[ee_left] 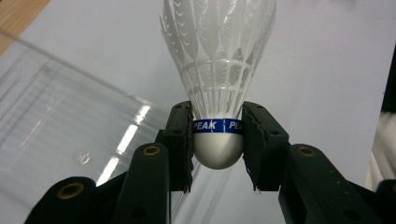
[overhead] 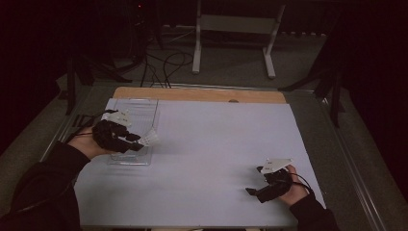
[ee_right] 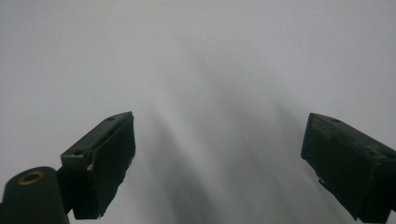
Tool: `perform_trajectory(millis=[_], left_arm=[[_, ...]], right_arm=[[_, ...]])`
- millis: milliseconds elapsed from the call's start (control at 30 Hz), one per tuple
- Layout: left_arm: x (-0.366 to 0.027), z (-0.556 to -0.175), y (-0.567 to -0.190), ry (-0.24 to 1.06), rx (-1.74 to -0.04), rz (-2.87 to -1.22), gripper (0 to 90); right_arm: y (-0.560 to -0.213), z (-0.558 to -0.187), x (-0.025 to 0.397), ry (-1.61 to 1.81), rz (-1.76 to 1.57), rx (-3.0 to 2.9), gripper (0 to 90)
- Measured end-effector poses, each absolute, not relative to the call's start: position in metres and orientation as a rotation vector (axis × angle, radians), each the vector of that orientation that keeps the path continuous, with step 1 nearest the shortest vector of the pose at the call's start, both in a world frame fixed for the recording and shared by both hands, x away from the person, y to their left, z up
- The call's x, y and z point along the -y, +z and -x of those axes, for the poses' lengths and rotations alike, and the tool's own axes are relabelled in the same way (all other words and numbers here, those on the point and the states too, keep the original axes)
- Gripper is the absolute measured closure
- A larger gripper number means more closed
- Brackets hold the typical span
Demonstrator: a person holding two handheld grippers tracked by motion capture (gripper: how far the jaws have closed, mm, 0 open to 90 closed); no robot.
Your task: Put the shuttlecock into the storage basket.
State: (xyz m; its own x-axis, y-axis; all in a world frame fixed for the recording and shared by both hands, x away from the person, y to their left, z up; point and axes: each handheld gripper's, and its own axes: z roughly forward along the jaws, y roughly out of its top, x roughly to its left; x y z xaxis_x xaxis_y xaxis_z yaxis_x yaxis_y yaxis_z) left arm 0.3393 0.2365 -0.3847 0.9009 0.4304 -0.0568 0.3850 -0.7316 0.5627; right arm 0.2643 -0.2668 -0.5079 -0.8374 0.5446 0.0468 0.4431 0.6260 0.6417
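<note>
Shuttlecock (ee_left: 218, 70) sits clamped at its cork, by the blue band, between your left gripper's (ee_left: 218, 140) fingers (ee_left: 180, 140), feathers pointing away, over the right edge of the clear tray (overhead: 139, 113) on the table (overhead: 216, 144). Your right gripper (ee_right: 219, 158) hangs low over bare table near its right front, fingers wide apart and holding nothing.

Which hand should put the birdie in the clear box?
Left, probably. The left gripper already clamps the shuttlecock by its cork, right at the clear tray. The right gripper is open and empty, far across the white sheet.
</note>
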Motion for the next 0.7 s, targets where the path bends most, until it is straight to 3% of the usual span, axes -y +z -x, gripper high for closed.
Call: perform_trajectory(millis=[700], left_arm=[[-0.283,-0.349,-0.385,0.132,-0.784,-2.406,65.6]], right_arm=[[-0.515,-0.253,0.277,1.014,-0.902,-2.598,12.2]])
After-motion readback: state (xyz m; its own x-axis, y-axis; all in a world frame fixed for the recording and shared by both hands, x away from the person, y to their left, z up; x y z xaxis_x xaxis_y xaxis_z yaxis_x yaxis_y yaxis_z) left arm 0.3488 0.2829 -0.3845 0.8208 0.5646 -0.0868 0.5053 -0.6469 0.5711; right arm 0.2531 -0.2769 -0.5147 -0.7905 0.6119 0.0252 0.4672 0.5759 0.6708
